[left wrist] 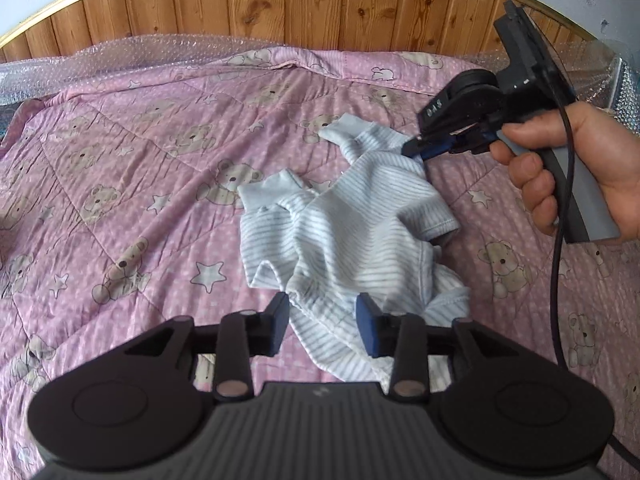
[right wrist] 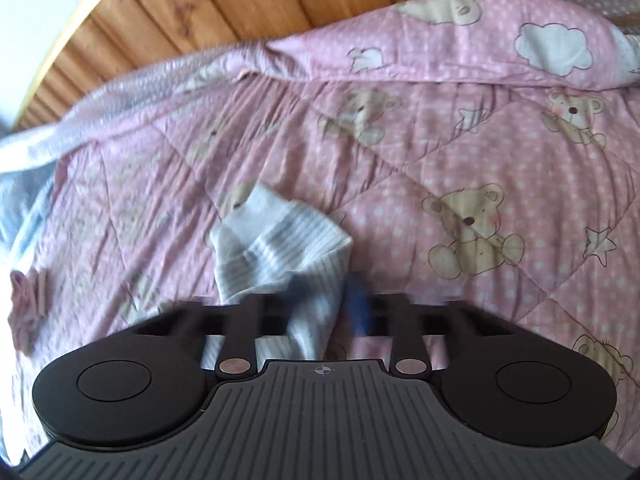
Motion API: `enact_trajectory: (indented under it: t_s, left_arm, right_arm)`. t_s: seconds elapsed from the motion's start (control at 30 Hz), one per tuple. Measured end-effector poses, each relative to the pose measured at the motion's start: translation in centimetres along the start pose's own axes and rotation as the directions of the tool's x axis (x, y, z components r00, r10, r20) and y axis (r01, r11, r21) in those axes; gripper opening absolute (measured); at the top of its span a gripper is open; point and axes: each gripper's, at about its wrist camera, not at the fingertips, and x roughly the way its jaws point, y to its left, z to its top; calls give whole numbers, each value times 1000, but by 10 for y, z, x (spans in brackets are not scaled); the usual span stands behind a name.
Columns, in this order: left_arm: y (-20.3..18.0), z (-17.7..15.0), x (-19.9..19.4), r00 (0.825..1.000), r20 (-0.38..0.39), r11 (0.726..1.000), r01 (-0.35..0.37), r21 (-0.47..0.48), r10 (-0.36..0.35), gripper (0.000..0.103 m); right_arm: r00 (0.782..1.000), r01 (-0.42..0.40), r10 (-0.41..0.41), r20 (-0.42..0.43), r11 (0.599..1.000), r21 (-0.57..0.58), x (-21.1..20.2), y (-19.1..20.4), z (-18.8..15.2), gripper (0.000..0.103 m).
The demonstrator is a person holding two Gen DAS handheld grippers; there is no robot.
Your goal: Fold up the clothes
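A small blue-and-white striped baby garment lies crumpled on the pink quilt. My left gripper hovers at its near hem. The jaws stand apart, with a fold of the cloth lying loosely between them and no pad pressing on it. At the garment's far right side, my right gripper is held by a person's hand and its tips are pinched on the fabric. In the blurred right wrist view, the right gripper has its dark blue pads nearly together on the striped garment, whose cuff sticks out beyond them.
A pink quilt with teddy bears and stars covers the bed. Bubble wrap lines its far edge below a wooden panel wall. A black cable hangs from the right gripper's handle. A pillow lies at the far right.
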Motion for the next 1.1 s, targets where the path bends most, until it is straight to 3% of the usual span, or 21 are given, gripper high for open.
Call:
enact_trajectory:
  t_s: [0.07, 0.2, 0.4, 0.47, 0.57, 0.73, 0.8, 0.83, 0.87, 0.97, 1.03, 1.1]
  left_arm:
    - [7, 3, 2, 1000, 10, 1000, 0, -25, 0, 44]
    - [15, 13, 11, 998, 43, 997, 54, -52, -52, 44]
    - [20, 24, 43, 994, 0, 991, 112, -67, -112, 44]
    - [31, 22, 53, 986, -28, 978, 158, -138, -163, 44]
    - [50, 15, 63, 965, -45, 932, 236, -274, -258, 42]
    - [86, -4, 62, 914, 53, 786, 375, -492, -403, 41]
    - [95, -13, 64, 903, 68, 750, 393, -531, -424, 39]
    - [97, -16, 67, 900, 65, 741, 395, -543, -432, 33]
    - [97, -18, 68, 897, 60, 740, 397, -543, -438, 21]
    - [89, -17, 69, 901, 52, 769, 396, -502, -430, 11]
    - [80, -10, 60, 913, 67, 807, 388, -446, -403, 10]
    - [68, 0, 43, 929, 87, 856, 366, -364, -360, 10]
  right_arm:
    - [999, 9, -8, 40, 1000, -18, -10, 0, -5, 3]
    - [992, 71, -68, 109, 997, -19, -36, -11, -17, 0]
    - [991, 78, -86, 106, 994, 73, -53, -42, -30, 0]
    - [991, 72, -80, 106, 994, 79, -54, -43, -28, 11]
    - [992, 57, -66, 106, 995, 77, -53, -39, -22, 16]
    - [992, 25, -34, 124, 997, 69, -47, -25, -8, 36]
    - [993, 7, -17, 121, 997, 81, -43, -22, -3, 37]
    - [993, 1, -11, 117, 996, 85, -40, -21, 0, 40]
    - [994, -2, -7, 112, 996, 87, -36, -19, 3, 44]
    - [996, 22, -28, 83, 998, 64, -17, -11, 12, 55]
    - [998, 50, -51, 47, 998, 28, 1, -5, 17, 55]
    - [998, 66, -65, 21, 997, -28, 11, 2, 16, 43]
